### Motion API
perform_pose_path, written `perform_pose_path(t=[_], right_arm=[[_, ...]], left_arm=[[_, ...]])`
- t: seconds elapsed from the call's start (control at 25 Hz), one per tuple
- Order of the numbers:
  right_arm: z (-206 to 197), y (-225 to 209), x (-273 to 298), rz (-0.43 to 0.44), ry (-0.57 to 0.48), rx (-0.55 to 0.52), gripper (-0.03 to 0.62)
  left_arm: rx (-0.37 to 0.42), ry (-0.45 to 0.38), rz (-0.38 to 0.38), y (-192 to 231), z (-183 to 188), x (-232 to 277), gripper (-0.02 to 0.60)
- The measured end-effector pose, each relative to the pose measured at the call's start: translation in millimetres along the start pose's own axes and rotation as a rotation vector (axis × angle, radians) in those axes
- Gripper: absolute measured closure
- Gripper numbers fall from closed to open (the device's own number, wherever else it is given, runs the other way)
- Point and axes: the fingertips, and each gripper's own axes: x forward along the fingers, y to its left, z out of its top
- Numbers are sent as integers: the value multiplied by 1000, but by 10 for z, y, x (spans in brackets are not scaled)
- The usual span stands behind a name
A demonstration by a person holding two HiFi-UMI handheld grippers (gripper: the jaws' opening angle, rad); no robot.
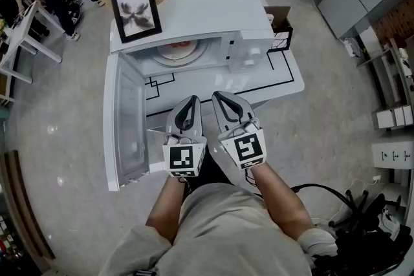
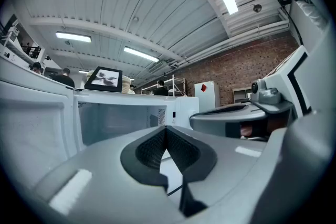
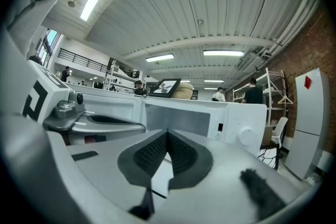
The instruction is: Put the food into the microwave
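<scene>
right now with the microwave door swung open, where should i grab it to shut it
I'd take the door by its free edge, the end nearest you, farthest from the hinge at the left front corner of the microwave. The panel stands upright and thin, so open the shut left tongs, come in from your side and pinch across that edge.

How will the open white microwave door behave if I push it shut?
The open white microwave door hangs wide on a hinge at the oven's left, so it should swing easily. It looks thin and rigid, so it is probably light. A hard slam may topple the black-framed picture propped on top.
</scene>
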Motion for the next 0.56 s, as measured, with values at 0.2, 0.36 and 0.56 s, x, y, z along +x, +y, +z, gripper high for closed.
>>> perform_pose_path(t=[0.2, 0.36, 0.56], right_arm=[[-2, 42, 51, 27, -3, -12, 583], [13, 42, 81, 41, -9, -16, 583], [34, 44, 75, 59, -8, -42, 583]], left_arm=[[7, 4, 7, -46, -30, 11, 574], [6, 1, 25, -13, -17, 15, 574], [6, 4, 37, -12, 6, 33, 574]])
